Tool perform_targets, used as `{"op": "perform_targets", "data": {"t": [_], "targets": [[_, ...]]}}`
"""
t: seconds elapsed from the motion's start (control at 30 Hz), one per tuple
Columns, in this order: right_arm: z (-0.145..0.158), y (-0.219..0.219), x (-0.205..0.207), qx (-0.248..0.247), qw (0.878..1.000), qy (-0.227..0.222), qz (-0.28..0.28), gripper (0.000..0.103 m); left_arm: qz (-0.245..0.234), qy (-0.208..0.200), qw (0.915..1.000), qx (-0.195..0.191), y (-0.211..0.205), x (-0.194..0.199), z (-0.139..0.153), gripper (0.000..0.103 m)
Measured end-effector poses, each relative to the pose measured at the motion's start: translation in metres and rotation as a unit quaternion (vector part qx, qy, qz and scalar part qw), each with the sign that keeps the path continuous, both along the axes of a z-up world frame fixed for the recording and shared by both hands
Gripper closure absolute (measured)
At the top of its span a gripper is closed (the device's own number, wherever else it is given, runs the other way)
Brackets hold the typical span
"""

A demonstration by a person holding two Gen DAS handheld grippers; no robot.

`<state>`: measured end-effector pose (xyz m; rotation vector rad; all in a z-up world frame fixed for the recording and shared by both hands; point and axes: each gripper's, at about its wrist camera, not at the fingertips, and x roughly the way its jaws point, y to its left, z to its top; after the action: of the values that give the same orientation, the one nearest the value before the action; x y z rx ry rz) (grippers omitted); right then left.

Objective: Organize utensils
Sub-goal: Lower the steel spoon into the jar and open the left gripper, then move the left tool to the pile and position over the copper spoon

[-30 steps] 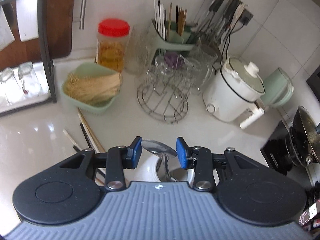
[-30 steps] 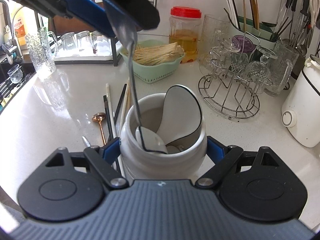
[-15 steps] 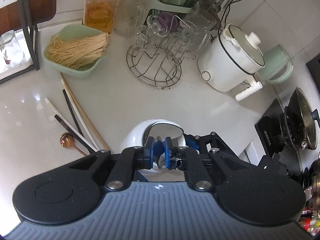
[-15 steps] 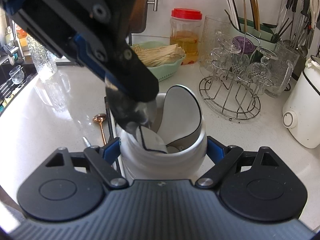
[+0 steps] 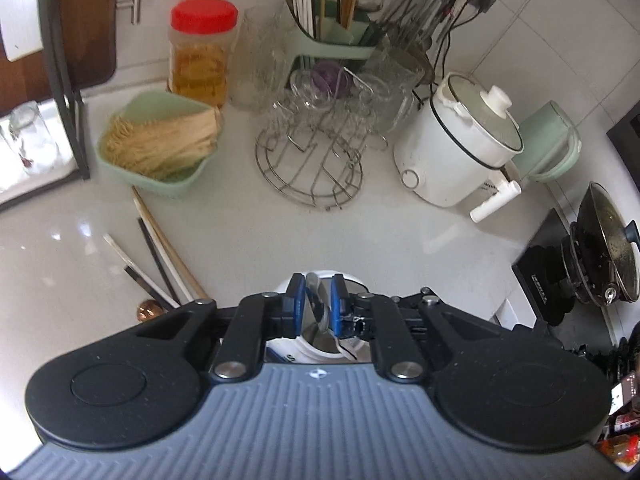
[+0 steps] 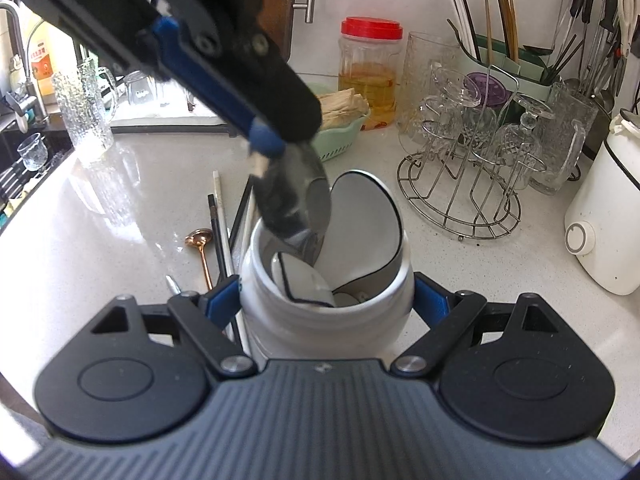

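Your right gripper (image 6: 326,300) is clamped around the white ceramic holder (image 6: 326,312) on the counter (image 6: 120,200). Your left gripper (image 5: 317,300) has its jaws just eased slightly apart, the metal spoon (image 6: 298,200) between them, bowl up over the holder's mouth; whether the pads grip it you can't tell. Chopsticks (image 5: 160,252) and a copper spoon (image 6: 202,248) lie just left of the holder
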<state>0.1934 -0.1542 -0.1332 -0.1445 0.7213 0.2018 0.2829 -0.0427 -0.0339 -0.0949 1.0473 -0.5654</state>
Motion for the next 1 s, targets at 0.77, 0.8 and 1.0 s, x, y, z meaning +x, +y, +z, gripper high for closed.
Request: {"op": "perform_targets", "data": {"t": [0.77,0.8,1.0], "targets": [[0.001,0.001,0.002,-0.007,1.0,0.006,-0.001,0.012,0.155,-0.029,0.9872,0.027,0.09,-0.02,-0.043,0.051],[0.001,0.001,0.003,-0.008,1.0,0.007,-0.001,0.012,0.163,-0.025,0.9859,0.027,0.094,-0.021,-0.047,0.051],[0.002,0.001,0.004,-0.01,1.0,0.013,0.004,0.012,0.194,-0.008,0.9808,0.014,0.11,-0.026,-0.071,0.051]]}}
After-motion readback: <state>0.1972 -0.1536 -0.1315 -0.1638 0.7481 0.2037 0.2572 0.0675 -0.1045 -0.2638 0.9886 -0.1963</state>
